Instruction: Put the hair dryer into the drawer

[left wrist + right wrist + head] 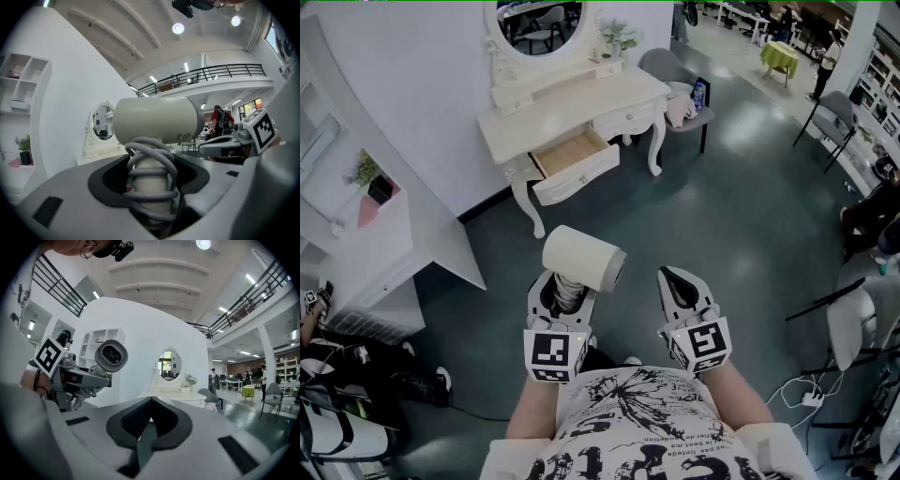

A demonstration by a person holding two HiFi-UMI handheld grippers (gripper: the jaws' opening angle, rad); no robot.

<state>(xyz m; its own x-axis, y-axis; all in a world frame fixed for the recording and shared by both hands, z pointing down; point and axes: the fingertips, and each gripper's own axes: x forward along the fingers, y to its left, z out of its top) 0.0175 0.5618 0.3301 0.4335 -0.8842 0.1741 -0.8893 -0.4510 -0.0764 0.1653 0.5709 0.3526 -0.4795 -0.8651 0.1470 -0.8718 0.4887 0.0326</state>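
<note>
A cream hair dryer [581, 258] stands upright between the jaws of my left gripper [565, 291], which is shut on its handle. In the left gripper view, the grey cord is coiled round the handle and the dryer's barrel [157, 119] lies crosswise above the left gripper [150, 187]. My right gripper [684, 286] is beside it to the right, shut and empty. The right gripper view shows the right gripper [147, 420] with its jaws together and the dryer [111, 356] off to the left. Across the floor ahead, the white dressing table [572, 103] has its wooden drawer [572, 155] pulled open.
A grey chair [675, 75] stands at the table's right end. A white shelf unit [375, 234] lines the left wall. White cables [811, 398] lie on the floor at the right, near a white chair [848, 323] and a seated person [872, 216].
</note>
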